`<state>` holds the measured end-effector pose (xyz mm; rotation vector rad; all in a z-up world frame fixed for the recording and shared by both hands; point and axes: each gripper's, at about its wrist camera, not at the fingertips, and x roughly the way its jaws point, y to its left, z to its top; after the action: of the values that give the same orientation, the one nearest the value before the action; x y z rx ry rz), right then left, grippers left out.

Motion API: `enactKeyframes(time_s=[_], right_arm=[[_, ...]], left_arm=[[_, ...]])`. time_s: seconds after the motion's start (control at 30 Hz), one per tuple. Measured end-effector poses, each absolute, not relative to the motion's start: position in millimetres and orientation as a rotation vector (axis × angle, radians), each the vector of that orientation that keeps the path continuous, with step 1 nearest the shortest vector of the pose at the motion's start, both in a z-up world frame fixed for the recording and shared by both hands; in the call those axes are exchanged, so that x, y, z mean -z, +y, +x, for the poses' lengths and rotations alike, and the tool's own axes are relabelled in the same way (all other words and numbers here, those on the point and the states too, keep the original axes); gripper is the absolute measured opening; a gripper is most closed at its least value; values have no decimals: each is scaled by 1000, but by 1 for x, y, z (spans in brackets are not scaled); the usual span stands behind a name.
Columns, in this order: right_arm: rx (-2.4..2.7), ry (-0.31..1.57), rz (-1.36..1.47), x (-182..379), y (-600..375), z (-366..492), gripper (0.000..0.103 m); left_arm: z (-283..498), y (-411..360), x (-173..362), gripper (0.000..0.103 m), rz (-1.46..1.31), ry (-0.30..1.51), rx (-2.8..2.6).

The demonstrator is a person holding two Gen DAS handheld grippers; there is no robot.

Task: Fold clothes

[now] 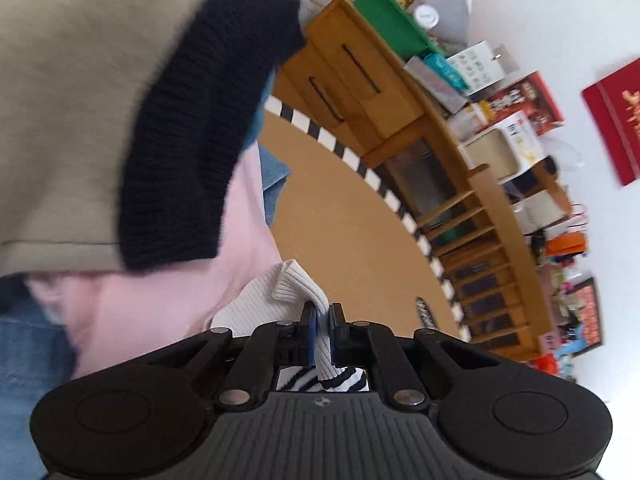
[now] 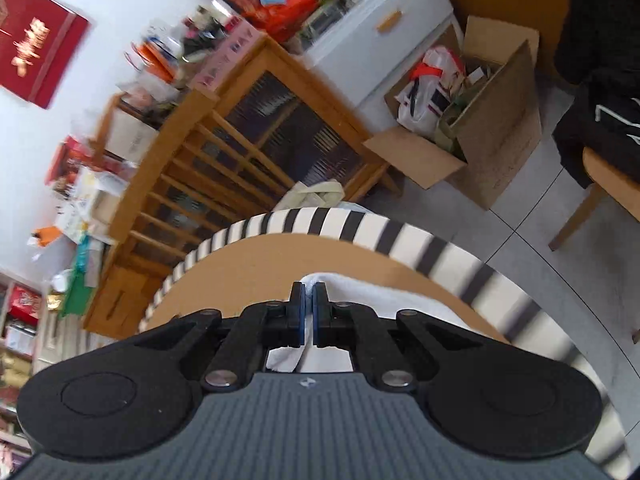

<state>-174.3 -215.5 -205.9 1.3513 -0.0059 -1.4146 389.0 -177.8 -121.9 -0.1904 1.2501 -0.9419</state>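
My left gripper [image 1: 323, 312] is shut on a white ribbed garment [image 1: 280, 292]; its cloth runs between the blue pads, and a navy-striped part shows under the jaws. My right gripper [image 2: 308, 294] is shut on white cloth [image 2: 360, 292] that trails to the right over the tan table top [image 2: 256, 264]. A heap of clothes fills the left of the left wrist view: a beige piece [image 1: 80, 100] with a dark navy ribbed band [image 1: 192, 152], a pink piece [image 1: 160, 304] and blue denim [image 1: 24, 360].
The table [image 1: 352, 220] has a black-and-white striped edge [image 2: 344, 220]. Beyond it stand a wooden cabinet [image 2: 248, 140] crowded with boxes, an open cardboard box [image 2: 472, 120] of bags, a white cupboard [image 2: 384, 28], and a wooden chair [image 2: 600, 184] draped in black cloth, on a grey tiled floor.
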Motion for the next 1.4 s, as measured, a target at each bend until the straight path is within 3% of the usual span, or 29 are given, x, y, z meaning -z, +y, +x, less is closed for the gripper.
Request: enactKeyframes(time_s=[0.33,0.53,0.73,0.83,0.9,0.93,1.07,1.2,1.4], right_arm=[[1364,116,1335,241,-260,-165,4],[1346,80,1311,232,-260,-160,4],[1397,67,1358,249,-266,-155,4],[1396,69,1356,246,-263,-157,12],[1410,79,1298,235,-258,-161,36],[1416,89,1244,227,-254,-162,37],[1393,131,1036,196,-227,-160,36],[1317,181,933,188,-179,-142,36],[1277,235,929,200,-110,-112,31]], left_arm=[[396,-175,139,6,-232,1246,882],[400,-153,125,6,-311,1234,868],[401,-178,143,7,-265,1262,787],[400,-188,144,15,-212,1273,786],[402,-185,134,32,-210,1257,838],[403,-181,125,43,-200,1229,868],[402,-149,84,56,-73,1020,974],[389,-101,82,56,54,981,997],[364,-64,119,38,186,1038,994]])
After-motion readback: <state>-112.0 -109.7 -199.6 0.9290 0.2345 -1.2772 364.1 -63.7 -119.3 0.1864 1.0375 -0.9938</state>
